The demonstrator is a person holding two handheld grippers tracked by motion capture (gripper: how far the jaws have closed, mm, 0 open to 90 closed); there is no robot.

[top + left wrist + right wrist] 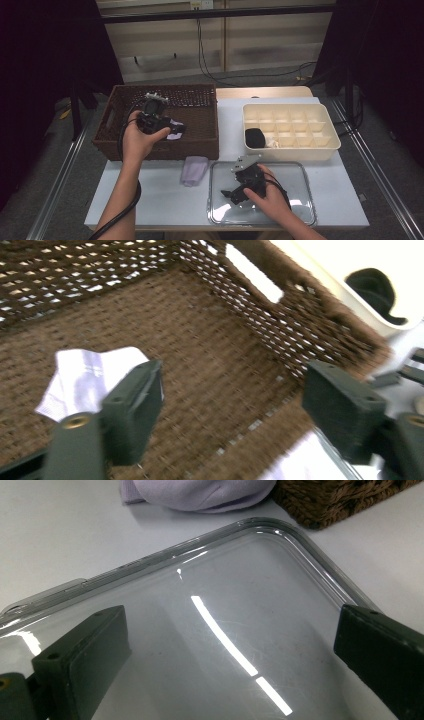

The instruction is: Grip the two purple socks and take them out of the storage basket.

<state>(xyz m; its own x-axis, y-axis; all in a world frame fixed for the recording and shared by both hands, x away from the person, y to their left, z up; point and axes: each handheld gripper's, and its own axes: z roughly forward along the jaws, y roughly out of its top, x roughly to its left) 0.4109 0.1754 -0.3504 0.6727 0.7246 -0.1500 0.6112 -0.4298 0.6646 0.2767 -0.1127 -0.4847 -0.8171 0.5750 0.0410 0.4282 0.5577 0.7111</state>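
Note:
My left gripper [169,128] hangs inside the brown wicker basket [165,150], held by a hand over its front half. Its jaws stand open [235,405] with nothing between them. A white and lilac cloth [85,375] lies on the basket floor just beside the left jaw, apart from it; from above the cloth [176,132] peeks out beside the gripper. My right gripper [229,195] rests low over the clear plastic tray [306,192], jaws open [230,655] and bare tray [200,550] below them.
A folded lilac cloth [194,169] lies on the white table between basket and tray, also at the top of the right gripper view as the cloth [200,492]. A cream compartment box [320,145] at the right holds a black item [255,137].

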